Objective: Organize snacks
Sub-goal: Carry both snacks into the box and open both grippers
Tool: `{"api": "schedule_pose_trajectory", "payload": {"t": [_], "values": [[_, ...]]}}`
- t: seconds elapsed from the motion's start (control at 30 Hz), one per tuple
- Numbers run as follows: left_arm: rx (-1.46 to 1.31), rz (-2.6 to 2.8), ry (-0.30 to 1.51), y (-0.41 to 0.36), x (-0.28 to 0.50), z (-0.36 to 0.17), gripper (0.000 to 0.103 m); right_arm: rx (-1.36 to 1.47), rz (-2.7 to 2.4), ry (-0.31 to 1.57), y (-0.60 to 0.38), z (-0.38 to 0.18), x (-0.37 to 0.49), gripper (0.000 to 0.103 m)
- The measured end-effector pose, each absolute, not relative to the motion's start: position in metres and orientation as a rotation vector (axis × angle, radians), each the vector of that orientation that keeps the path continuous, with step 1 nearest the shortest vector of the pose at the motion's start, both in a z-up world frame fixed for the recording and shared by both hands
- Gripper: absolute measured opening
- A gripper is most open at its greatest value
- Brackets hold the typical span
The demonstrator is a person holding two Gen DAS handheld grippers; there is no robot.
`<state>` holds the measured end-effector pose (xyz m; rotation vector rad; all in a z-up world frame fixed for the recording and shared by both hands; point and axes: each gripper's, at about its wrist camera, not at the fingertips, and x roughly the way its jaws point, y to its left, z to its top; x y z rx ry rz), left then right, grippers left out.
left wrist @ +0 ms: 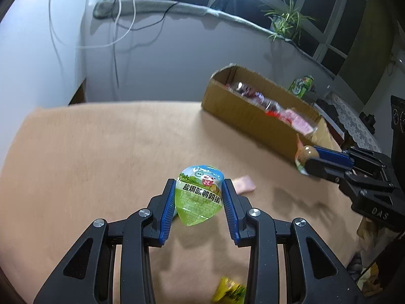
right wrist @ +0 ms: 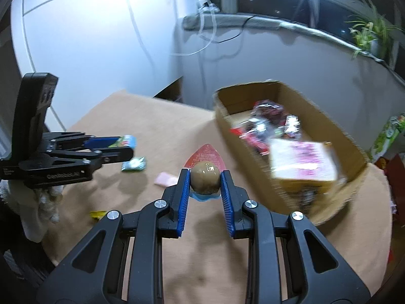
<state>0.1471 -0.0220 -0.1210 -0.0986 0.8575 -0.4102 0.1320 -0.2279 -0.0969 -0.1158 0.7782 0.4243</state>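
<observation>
My left gripper (left wrist: 199, 186) is shut on a green quail egg snack pack (left wrist: 200, 193) and holds it above the tan table (left wrist: 101, 157). My right gripper (right wrist: 205, 177) is shut on an egg snack pack (right wrist: 205, 177) with a red backing, the brown egg facing me, held above the table near the box. The open cardboard box (right wrist: 336, 129) holds several snack packets and a pink-white packet (right wrist: 302, 162). In the left wrist view the box (left wrist: 243, 111) is at the far right, with the right gripper (left wrist: 307, 160) in front of it. The left gripper shows in the right wrist view (right wrist: 124, 149).
A small pink packet (left wrist: 244, 184) lies on the table, also in the right wrist view (right wrist: 165, 179). A green packet (right wrist: 133, 164) lies under the left gripper. A yellow packet (left wrist: 229, 290) lies near the front edge. A green carton (left wrist: 301, 84) stands behind the box. Wall and windowsill behind.
</observation>
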Motion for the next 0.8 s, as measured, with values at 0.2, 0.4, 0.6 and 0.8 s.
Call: {"api": "schedule_pose_trajectory", "payload": {"t": [0.2, 0.4, 0.6, 0.8], "values": [[-0.095, -0.431, 0.823, -0.042, 0.161, -0.102, 0.035, -0.045, 0.341, 0.736, -0.267, -0.087, 0.144, 0.025], [-0.074, -0.449, 0.795, -0.071, 0.181, -0.089, 0.035, 0.031, 0.256, 0.705, -0.3, -0.092, 0.161, 0.025], [-0.025, -0.478, 0.778, -0.111, 0.2, -0.081, 0.035, 0.042, 0.203, 0.691, -0.317, -0.104, 0.173, 0.025], [0.014, -0.506, 0.789, -0.149, 0.215, -0.084, 0.035, 0.085, 0.178, 0.689, -0.336, -0.115, 0.176, 0.026]]}}
